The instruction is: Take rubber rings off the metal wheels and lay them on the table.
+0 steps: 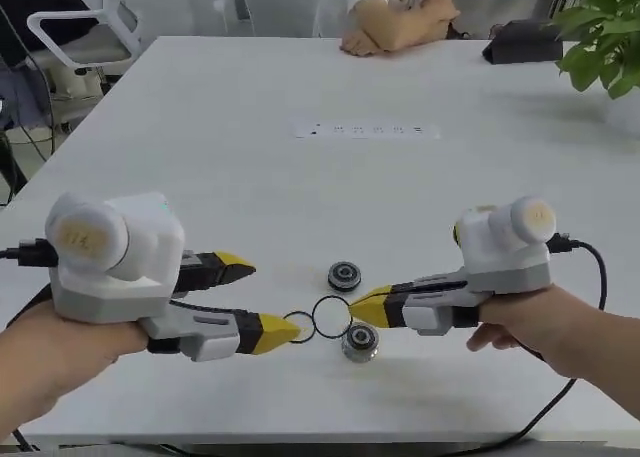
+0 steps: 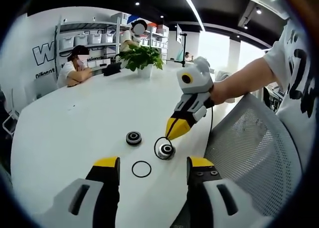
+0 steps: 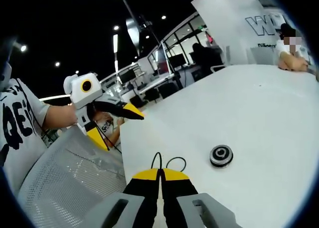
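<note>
In the lower centre of the head view, the right gripper is closed and pinches a black rubber ring just beside a metal wheel. The left gripper is wide apart and holds nothing. A second ring lies flat on the white tabletop by its lower tip. Another wheel sits near, slightly higher in the frame.

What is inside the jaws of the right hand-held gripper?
A black rubber ring, pinched at its edge by the right hand-held gripper; the rest loops out beside a metal wheel. The pinched part is covered.
</note>
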{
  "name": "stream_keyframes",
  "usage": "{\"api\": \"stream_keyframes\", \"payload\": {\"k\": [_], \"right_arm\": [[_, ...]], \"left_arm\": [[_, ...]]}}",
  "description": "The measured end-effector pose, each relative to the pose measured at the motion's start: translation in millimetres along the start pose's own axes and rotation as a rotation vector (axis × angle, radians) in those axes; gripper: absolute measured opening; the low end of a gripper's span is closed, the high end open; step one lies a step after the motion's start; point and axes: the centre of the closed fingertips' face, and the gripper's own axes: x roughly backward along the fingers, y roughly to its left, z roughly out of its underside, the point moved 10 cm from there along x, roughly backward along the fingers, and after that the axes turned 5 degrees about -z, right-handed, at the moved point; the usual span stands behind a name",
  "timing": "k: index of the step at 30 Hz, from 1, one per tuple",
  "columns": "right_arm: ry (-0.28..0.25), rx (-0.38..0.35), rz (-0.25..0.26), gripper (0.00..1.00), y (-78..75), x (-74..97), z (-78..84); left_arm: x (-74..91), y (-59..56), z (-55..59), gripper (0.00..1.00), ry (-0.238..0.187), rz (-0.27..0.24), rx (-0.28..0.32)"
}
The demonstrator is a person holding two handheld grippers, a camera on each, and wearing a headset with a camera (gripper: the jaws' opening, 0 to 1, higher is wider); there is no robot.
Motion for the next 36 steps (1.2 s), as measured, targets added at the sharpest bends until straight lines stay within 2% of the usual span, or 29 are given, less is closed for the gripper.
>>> {"api": "stream_keyframes", "payload": {"k": [9,22,36], "right_arm": [[0.012,0.008,-0.011,0.00,1.3,-6.5,-3.3],[0.026,0.009,-0.009,0.00,-5.8,-21.5,-8.3],[0.033,-0.018,0.026,0.00,-13.5,-32.9,-6.4]], "left_arm": [[9.8,3.7,3.9,0.54,-0.007,-0.021,-0.021],[19.8,6.7,11.1,0.56,0.002,-0.044,0.004],[24.3,7.4,14.3,0.56,-0.002,-0.055,0.010]]}}
